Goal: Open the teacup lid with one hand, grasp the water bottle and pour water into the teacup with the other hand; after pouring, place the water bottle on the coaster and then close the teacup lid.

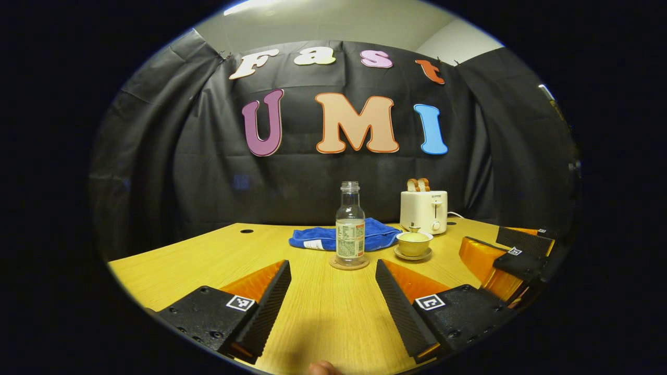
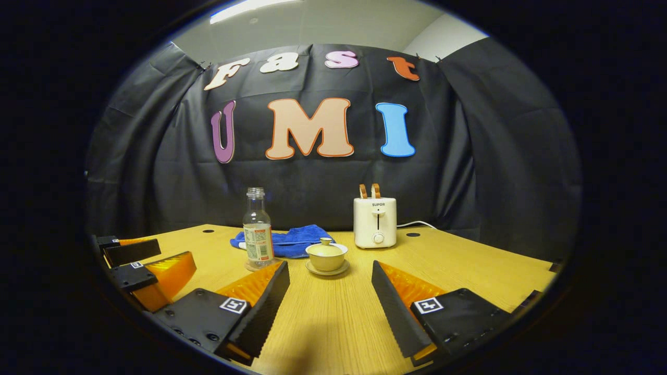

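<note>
A clear glass water bottle (image 1: 350, 224) with no cap stands upright on a round cork coaster (image 1: 349, 263) near the table's middle. Just right of it sits a pale yellow teacup (image 1: 414, 244) on a saucer, its lid on with a small knob on top. My left gripper (image 1: 332, 291) is open, short of the bottle and in line with it. My right gripper (image 2: 329, 294) is open too, short of the teacup (image 2: 326, 256), with the bottle (image 2: 258, 230) to its left. Each gripper shows at the edge of the other's view, as the right gripper (image 1: 513, 255) and the left gripper (image 2: 138, 268).
A blue cloth (image 1: 338, 237) lies behind the bottle. A white toaster (image 1: 423, 210) with two slices of bread stands at the back right, its cord trailing off. The wooden table (image 1: 208, 260) has small holes near its far edge.
</note>
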